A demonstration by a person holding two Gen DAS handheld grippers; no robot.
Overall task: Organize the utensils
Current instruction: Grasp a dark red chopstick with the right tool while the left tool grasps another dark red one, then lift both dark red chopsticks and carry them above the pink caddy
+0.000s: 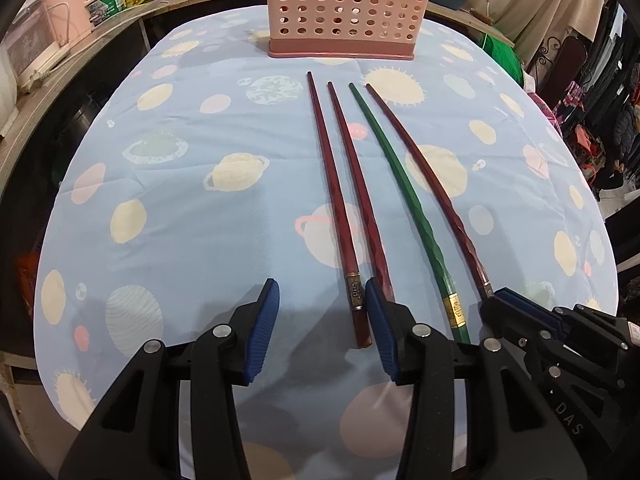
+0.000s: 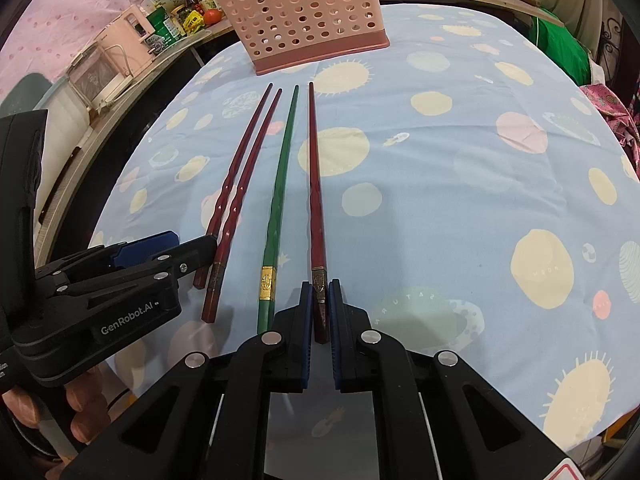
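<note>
While four long chopsticks lie side by side on the blue planet-print tablecloth (image 1: 192, 216), the right gripper (image 2: 320, 312) has its blue pads pinched on the thick end of the rightmost dark red chopstick (image 2: 314, 200), whose tip points toward the far edge of the table. Just left of it lies the green chopstick with a gold band (image 2: 280, 200), then a pair of dark red chopsticks (image 2: 240, 188) close together. The left gripper (image 1: 322, 320) stands with its fingers spread over the bare cloth; its right pad is at the thick ends of that pair, gripping nothing. Near the far edge, past the chopstick tips, stands the pink perforated plastic utensil basket (image 1: 344, 8), upright.
</note>
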